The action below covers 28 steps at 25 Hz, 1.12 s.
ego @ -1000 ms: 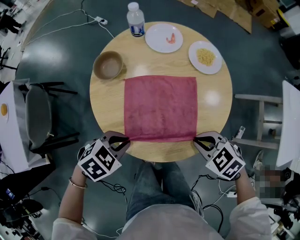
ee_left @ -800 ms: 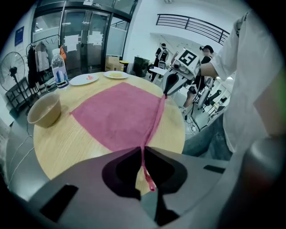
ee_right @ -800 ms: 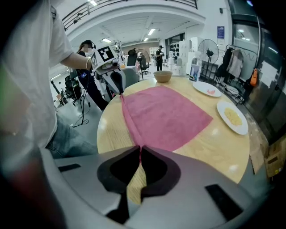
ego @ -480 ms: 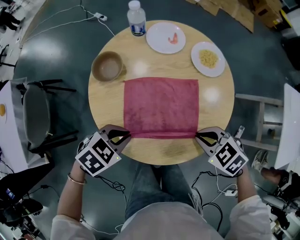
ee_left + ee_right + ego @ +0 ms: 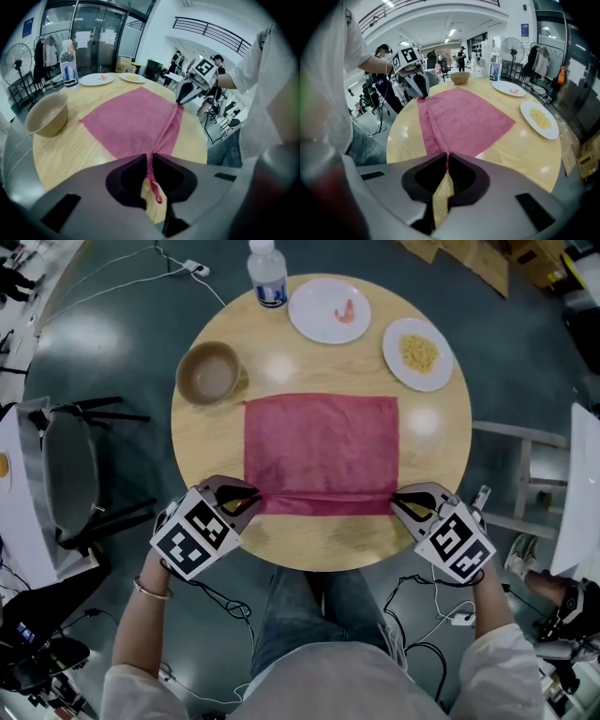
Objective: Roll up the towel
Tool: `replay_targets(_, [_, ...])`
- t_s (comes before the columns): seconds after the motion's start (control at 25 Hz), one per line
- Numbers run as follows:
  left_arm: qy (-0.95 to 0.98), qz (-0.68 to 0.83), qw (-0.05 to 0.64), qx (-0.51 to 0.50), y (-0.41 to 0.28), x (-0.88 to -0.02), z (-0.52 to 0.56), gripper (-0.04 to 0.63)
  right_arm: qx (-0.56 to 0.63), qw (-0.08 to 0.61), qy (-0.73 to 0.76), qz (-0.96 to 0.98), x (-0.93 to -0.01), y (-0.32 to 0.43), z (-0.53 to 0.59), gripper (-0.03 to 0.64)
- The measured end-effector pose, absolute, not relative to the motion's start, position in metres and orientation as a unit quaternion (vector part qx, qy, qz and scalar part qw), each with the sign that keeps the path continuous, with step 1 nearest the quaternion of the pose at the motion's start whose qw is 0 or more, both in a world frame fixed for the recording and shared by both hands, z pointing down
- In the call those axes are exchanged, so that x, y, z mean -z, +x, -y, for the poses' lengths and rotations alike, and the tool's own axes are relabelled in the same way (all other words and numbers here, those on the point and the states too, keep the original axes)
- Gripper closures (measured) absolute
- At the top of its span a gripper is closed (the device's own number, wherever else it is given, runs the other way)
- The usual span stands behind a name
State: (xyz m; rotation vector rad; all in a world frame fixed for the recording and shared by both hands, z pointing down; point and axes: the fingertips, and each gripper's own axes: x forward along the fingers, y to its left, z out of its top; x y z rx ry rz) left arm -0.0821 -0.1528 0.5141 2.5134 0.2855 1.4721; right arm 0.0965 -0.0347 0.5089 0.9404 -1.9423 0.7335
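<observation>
A dark pink towel point(image 5: 321, 451) lies flat on the round wooden table point(image 5: 211, 442), its near edge turned over into a narrow fold. My left gripper point(image 5: 249, 503) is shut on the towel's near left corner; a bit of pink cloth point(image 5: 153, 185) hangs down between its jaws in the left gripper view. My right gripper point(image 5: 397, 502) is shut on the near right corner, where the cloth point(image 5: 446, 157) runs into the closed jaws. The folded strip point(image 5: 433, 126) stretches between the two grippers.
Behind the towel stand a tan bowl point(image 5: 213, 371), a water bottle point(image 5: 267, 275), a plate with a shrimp point(image 5: 329, 310) and a plate of yellow food point(image 5: 417, 353). A chair point(image 5: 70, 474) is left of the table, a stool point(image 5: 525, 484) right of it.
Both grippers have moved away from me across the table with the towel's near edge, laying it over the cloth so the visible towel is shorter.
</observation>
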Motion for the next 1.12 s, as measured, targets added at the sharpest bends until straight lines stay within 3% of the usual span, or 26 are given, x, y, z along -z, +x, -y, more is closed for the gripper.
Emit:
replay_targets(0.4, [0.866, -0.074, 0.11, -0.482, -0.091, -0.506, 0.164, 0.459, -0.281, 0.406, 0.398, 0.773, -0.505, 0.102, 0.041, 0.522])
replay_targets(1.12, [0.862, -0.113, 0.021, -0.493, -0.105, -0.505, 0.117, 0.485, -0.251, 0.443, 0.367, 0.779, -0.503, 0.077, 0.014, 0.515])
